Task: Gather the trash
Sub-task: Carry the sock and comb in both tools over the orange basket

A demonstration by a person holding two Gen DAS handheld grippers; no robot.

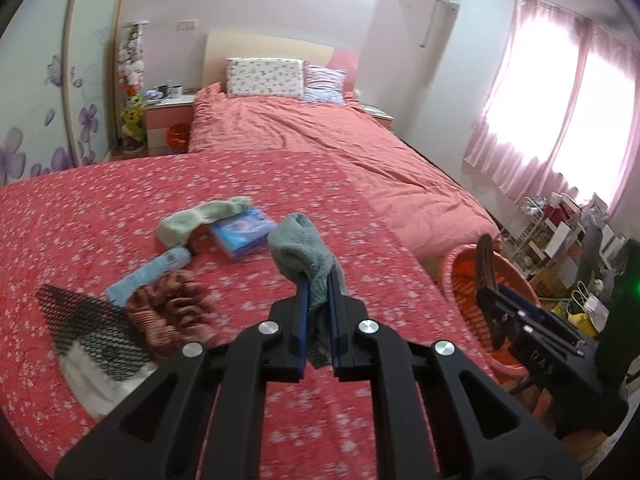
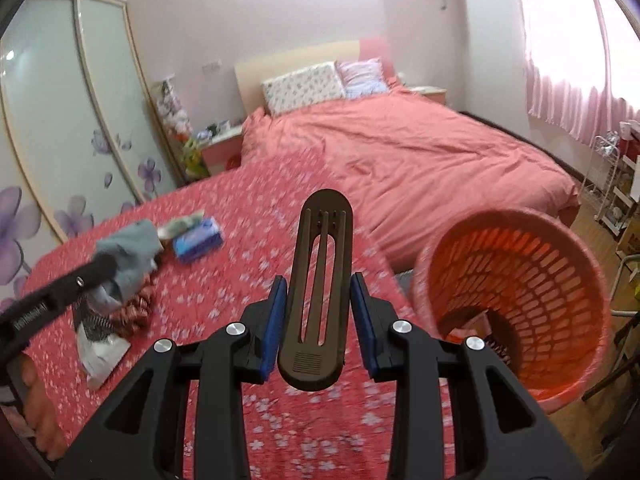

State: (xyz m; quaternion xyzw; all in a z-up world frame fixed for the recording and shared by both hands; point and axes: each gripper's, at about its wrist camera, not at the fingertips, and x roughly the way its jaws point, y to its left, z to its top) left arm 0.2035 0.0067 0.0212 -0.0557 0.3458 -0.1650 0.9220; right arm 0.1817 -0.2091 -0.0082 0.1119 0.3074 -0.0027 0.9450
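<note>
My left gripper is shut on a grey fluffy sock and holds it above the red flowered bedspread; it also shows in the right wrist view. My right gripper holds a dark brown slotted insole upright between its blue pads, beside the orange basket. In the left wrist view the insole is over the basket. On the bedspread lie a pale green sock, a blue packet, a light blue tube, a brown striped cloth and a black mesh bag.
A pink duvet with two pillows covers the bed beyond. A nightstand stands at the left by the flowered wardrobe. Shelves and clutter stand under the pink curtains at the right.
</note>
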